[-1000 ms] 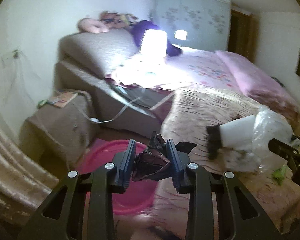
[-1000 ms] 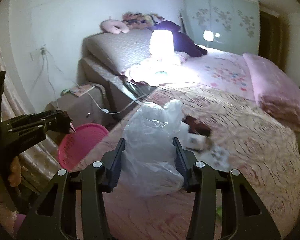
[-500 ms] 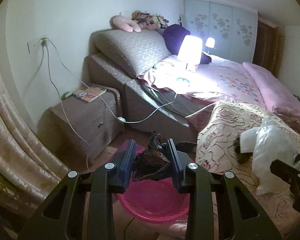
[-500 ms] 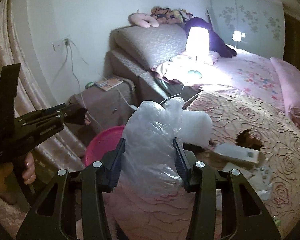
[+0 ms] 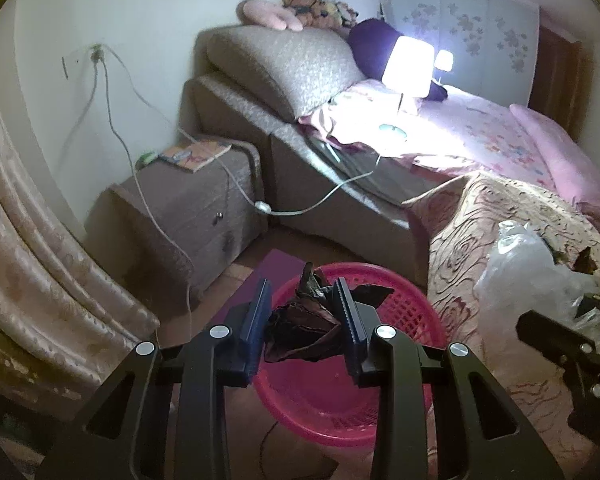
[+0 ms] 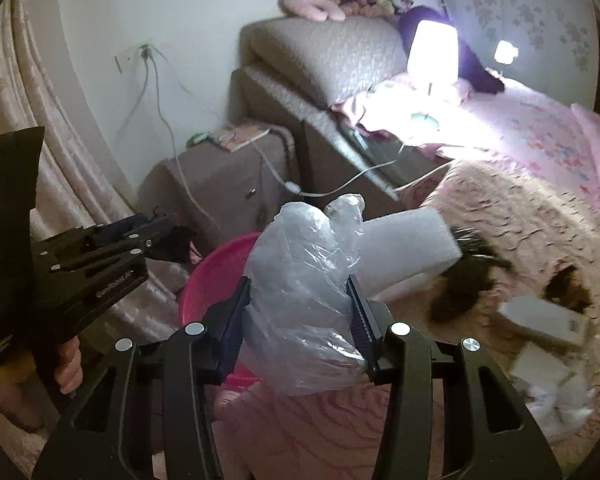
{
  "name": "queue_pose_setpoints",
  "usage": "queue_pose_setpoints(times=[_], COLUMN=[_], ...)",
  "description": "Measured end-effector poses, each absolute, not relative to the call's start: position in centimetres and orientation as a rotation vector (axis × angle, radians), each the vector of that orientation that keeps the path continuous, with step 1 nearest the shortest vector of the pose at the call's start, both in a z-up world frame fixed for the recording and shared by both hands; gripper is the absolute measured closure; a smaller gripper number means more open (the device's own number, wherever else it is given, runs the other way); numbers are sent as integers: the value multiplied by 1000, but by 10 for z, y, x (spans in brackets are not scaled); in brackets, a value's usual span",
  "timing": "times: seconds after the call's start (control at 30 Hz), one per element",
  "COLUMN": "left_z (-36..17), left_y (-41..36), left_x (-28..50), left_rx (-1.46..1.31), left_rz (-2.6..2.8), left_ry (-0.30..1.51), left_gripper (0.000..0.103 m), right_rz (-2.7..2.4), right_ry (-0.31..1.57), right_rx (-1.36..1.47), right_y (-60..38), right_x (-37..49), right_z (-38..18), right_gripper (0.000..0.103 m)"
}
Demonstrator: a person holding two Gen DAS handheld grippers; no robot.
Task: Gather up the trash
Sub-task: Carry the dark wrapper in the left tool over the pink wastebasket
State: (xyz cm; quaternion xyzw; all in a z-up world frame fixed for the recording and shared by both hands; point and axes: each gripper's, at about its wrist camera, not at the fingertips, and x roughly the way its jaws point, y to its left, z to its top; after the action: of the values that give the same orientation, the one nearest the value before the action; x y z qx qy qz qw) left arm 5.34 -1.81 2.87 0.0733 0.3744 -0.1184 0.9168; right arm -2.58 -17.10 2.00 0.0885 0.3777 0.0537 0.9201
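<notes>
My left gripper [image 5: 303, 296] is shut on a dark crumpled wrapper [image 5: 300, 326] and holds it above the pink basket [image 5: 412, 308] on the floor beside the bed. My right gripper [image 6: 298, 294] is shut on a clear plastic bag [image 6: 304, 280] with a white foam piece [image 6: 408, 240] behind it, over the bed's edge next to the basket [image 6: 208, 280]. The bag also shows at the right of the left wrist view [image 5: 528, 268]. The left gripper shows at the left of the right wrist view [image 6: 168, 226].
More trash lies on the patterned bedspread [image 6: 540, 240]: a white box [image 6: 544, 322], dark scraps [image 6: 568, 288] and papers [image 6: 548, 384]. A nightstand [image 5: 188, 208] with a book and a trailing cable [image 5: 300, 210] stands left of the basket. A lit lamp [image 5: 408, 66] sits on the bed. Curtain [image 5: 28, 260] at left.
Both grippers have swung left from over the bed toward the basket. The left one now holds the wrapper right over the basket; the right one has brought the bag to the bed's edge.
</notes>
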Motion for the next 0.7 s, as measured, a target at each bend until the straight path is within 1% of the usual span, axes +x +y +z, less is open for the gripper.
queue_pose_setpoints(times=[0.5, 0.7], left_z=[-10, -26], left_y=[-12, -14], left_x=[71, 75], left_rx=[164, 169], left_rz=[-223, -225], left_ry=[870, 909], left_gripper=[72, 72], right_rz=[143, 151], right_ry=[848, 863], right_rx=[165, 197], right_y=[-144, -151], right_x=[6, 8], right_z=[-10, -20], right_gripper=[58, 57])
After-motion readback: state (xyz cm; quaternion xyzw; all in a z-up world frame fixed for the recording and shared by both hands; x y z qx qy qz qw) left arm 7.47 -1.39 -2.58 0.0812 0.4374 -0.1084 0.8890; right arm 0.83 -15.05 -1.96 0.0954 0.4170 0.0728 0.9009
